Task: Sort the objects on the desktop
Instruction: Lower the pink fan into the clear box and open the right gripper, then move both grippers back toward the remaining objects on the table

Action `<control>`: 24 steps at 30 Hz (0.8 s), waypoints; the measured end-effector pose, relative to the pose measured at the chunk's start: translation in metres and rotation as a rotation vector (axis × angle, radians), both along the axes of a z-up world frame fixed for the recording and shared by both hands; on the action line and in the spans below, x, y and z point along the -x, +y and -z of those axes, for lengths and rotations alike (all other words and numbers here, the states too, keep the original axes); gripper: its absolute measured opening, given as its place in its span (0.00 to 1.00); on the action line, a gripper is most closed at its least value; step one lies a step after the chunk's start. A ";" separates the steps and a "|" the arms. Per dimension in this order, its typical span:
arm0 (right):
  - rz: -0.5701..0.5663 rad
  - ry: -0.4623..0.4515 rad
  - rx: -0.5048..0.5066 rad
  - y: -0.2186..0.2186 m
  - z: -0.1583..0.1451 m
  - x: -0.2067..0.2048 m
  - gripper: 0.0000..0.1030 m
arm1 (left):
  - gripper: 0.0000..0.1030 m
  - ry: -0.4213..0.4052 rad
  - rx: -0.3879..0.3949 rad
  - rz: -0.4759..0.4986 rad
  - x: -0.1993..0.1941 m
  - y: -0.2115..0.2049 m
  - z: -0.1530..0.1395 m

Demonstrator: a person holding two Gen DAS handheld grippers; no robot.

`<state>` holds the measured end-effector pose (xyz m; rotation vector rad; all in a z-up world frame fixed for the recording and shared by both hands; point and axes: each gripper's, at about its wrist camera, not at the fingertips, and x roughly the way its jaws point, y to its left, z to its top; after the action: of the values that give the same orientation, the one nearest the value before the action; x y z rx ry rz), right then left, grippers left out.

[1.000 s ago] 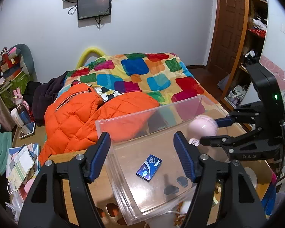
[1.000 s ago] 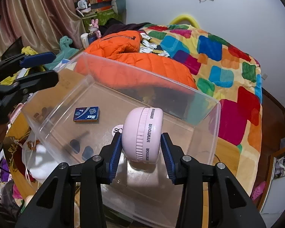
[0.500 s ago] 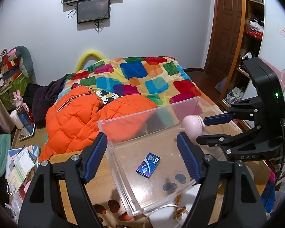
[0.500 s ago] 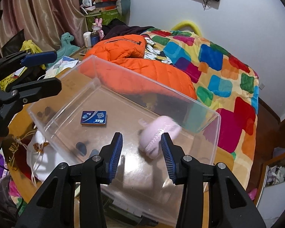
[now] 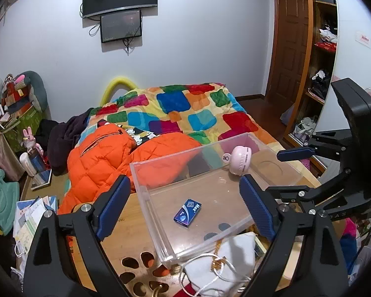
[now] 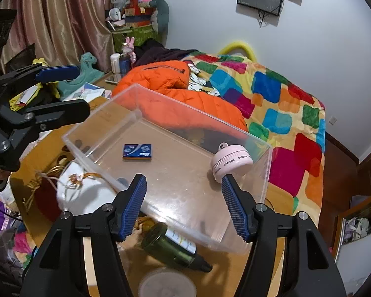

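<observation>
With the pink fan [image 6: 232,161] lying in the clear bin's [image 6: 106,116] far corner, the right gripper [image 6: 185,208] (jaws spread, empty, like the left gripper [image 5: 183,205]) should drop squarely over the green bottle [image 6: 172,246] next.

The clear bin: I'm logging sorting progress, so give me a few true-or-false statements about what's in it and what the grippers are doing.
1. The pink fan lies inside the clear bin. True.
2. The right gripper is clamped on the fan. False: its jaws are open and empty.
3. A blue box rests on the bin's floor. True.
4. The green bottle is inside the bin. False: it lies on the table outside it.
5. The left gripper holds the white pouch. False: it is open, holding nothing.
</observation>
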<state>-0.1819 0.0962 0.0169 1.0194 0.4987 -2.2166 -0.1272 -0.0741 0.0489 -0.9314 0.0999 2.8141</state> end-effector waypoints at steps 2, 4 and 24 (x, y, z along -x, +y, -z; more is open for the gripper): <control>0.002 0.016 0.004 0.001 -0.004 -0.008 0.58 | 0.88 0.009 0.004 0.003 -0.004 0.002 -0.003; 0.002 0.033 0.008 0.003 -0.007 -0.014 0.58 | 0.88 0.019 0.010 0.007 -0.008 0.005 -0.006; 0.097 0.174 0.029 0.042 -0.014 -0.076 0.84 | 0.94 0.062 0.022 -0.066 -0.048 0.008 -0.008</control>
<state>-0.1055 0.1385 0.0309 0.8556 0.5007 -2.4051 -0.0792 -0.0662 0.0569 -0.8670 0.1111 2.9088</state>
